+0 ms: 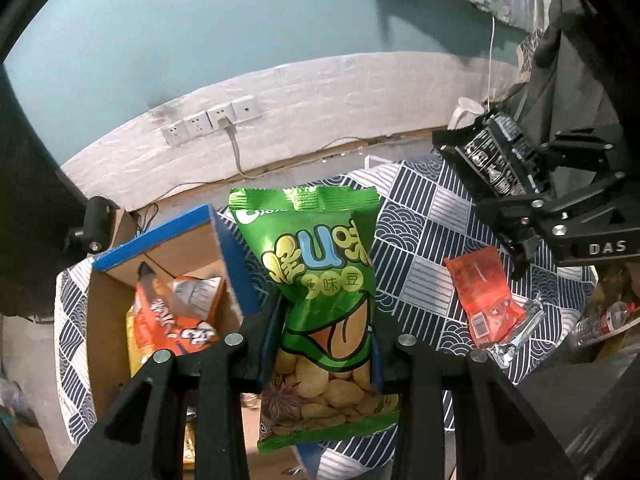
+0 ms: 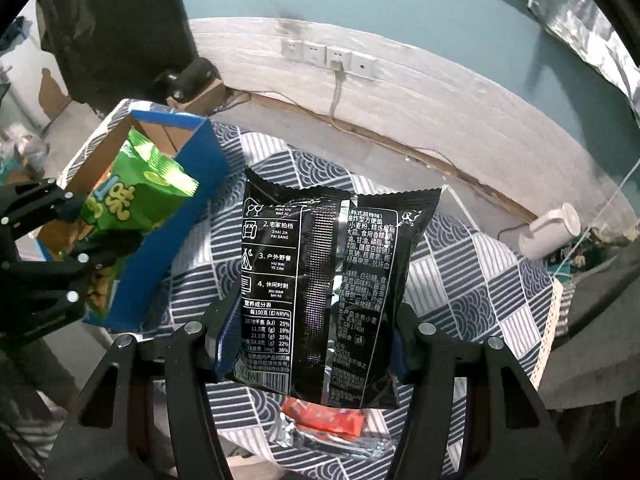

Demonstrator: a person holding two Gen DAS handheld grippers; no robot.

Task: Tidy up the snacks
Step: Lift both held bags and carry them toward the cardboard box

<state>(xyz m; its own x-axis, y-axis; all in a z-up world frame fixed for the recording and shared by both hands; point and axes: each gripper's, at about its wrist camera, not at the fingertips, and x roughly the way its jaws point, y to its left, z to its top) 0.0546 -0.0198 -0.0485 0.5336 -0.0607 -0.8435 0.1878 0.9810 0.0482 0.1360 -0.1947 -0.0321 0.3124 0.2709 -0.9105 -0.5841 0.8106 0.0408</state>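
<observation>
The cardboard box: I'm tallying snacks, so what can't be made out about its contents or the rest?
- Cardboard box: left wrist view shows an orange bag; deeper contents hidden by walls and the left tool.
- Right wrist view: the green bag blocks the box opening.
- Red packet: largely hidden behind the black bag.
- Black bag's front faces away.

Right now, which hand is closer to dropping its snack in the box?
Left. The left hand-held gripper holds the green snack bag right beside the open blue box. The right hand-held gripper holds the black packet farther away.
</observation>
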